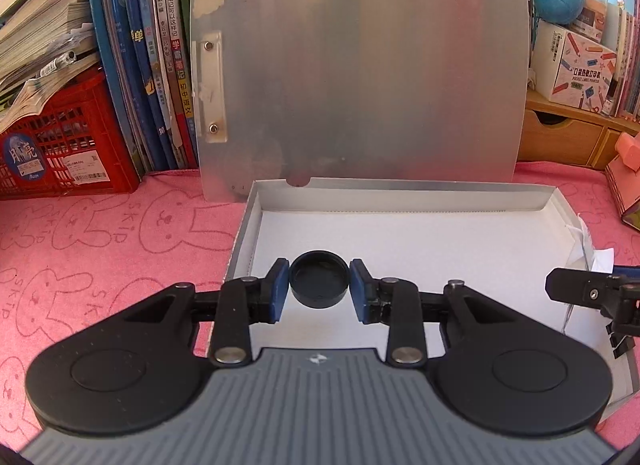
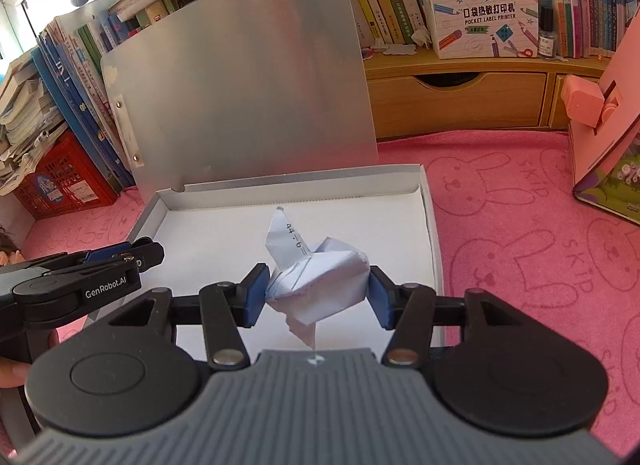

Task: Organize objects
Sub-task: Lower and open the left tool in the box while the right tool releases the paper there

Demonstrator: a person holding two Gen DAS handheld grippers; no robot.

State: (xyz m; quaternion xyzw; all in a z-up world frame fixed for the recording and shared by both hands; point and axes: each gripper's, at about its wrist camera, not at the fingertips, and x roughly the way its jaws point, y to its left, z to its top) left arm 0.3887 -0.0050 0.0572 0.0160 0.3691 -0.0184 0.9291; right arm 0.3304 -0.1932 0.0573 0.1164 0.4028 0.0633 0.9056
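My left gripper [image 1: 319,289] is shut on a round black cap [image 1: 319,284] and holds it over the near left part of a shallow white box [image 1: 400,195]. My right gripper [image 2: 316,293] is shut on a crumpled white paper [image 2: 316,285] with printed digits, held above the same white box [image 2: 296,181]. The left gripper also shows at the left of the right wrist view [image 2: 120,259], and the right gripper at the right edge of the left wrist view [image 1: 576,289]. The box floor looks bare under both.
A silver clipboard [image 1: 360,77] leans upright behind the box against a row of books [image 1: 152,65]. A red crate [image 1: 68,137] stands at the left, a wooden drawer unit [image 2: 460,101] and a pink stand [image 2: 600,125] at the right. A pink bunny-print cloth [image 2: 520,245] covers the table.
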